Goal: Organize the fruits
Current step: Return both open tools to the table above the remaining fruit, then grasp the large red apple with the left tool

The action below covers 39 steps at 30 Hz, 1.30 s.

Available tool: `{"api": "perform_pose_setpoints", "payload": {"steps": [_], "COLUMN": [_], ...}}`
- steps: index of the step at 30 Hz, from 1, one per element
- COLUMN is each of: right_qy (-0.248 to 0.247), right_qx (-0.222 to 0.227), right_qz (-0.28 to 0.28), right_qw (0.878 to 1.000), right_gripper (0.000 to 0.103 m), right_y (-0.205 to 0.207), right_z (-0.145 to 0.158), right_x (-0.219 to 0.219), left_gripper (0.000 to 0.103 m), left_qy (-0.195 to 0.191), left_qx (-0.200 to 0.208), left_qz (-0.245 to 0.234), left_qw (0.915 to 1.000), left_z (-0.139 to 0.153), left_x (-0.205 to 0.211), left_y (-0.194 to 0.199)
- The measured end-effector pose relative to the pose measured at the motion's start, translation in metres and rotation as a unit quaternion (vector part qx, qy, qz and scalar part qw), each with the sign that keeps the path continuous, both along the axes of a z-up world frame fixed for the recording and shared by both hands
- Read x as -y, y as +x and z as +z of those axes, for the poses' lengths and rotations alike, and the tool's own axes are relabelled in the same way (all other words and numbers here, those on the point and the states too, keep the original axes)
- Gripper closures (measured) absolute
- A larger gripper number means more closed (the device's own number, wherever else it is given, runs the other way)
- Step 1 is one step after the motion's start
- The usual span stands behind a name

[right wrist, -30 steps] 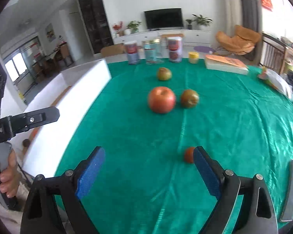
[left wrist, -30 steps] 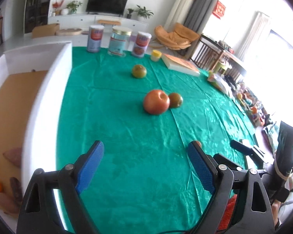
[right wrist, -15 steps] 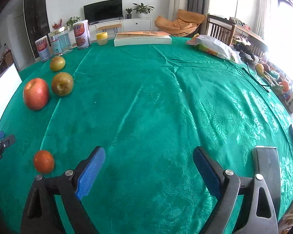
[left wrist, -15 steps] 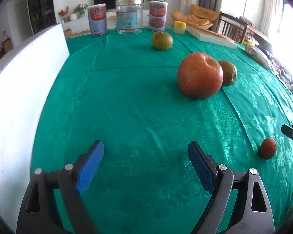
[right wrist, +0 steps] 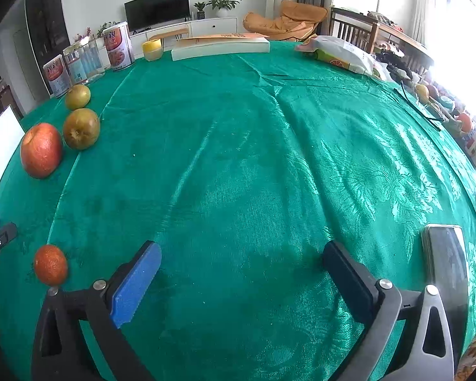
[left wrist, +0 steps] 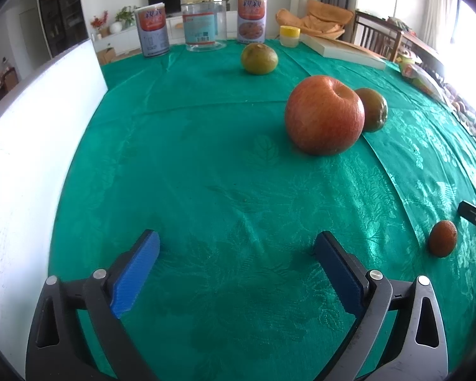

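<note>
While both grippers' jaws are opening over bare green cloth (left wrist: pixel 206 165), nothing is lying between them — white box wall (left wrist: pixel 31 158) at left, then red apple (left wrist: pixel 324 115), then small orange (left wrist: pixel 442 238) nearing the right gripper (right wrist: pixel 241 262); left gripper (left wrist: pixel 236 250) unobstructed.

Both wrist cams low over green tablecloth (left wrist: pixel 206 174), angled down, sharing apple (left wrist: pixel 324 115).

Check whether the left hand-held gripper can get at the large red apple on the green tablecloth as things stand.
Probably yes: the left hand-held gripper, jaws opening and empty, faces the large red apple across bare green tablecloth.
</note>
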State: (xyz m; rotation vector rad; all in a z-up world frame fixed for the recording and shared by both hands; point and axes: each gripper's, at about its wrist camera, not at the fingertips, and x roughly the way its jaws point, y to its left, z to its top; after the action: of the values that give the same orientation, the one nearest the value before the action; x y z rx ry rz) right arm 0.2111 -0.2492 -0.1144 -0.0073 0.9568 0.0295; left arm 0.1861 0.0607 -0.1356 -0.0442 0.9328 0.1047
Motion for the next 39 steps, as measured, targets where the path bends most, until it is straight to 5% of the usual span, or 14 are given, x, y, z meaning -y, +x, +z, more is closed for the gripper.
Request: {"api": "perform_pose_setpoints", "payload": {"steps": [31,34,39], "right_qy": [0.0,0.0,0.0], "right_qx": [0.0,0.0,0.0], "right_qz": [-0.001,-0.001,-0.001], "right_qw": [1.0,1.0,1.0], "right_gripper": [0.0,0.0,0.0], "right_y": [-0.001,0.0,-0.001], "right_z": [-0.001,-0.001,-0.001], "right_x": [0.0,-0.001,0.0], "left_gripper": [0.003,0.004,0.004], "left_qy": [0.001,-0.038,0.0], "left_qx": [0.0,0.006,0.041], "left_qz": [-0.001,-0.048,-0.088], "left_qw": [1.0,0.9981,0.9953], "left_z": [0.001,0.007,0.023], "left_x": [0.001,0.011,0.048], "left_y": [0.0,0.005,0.042]}}
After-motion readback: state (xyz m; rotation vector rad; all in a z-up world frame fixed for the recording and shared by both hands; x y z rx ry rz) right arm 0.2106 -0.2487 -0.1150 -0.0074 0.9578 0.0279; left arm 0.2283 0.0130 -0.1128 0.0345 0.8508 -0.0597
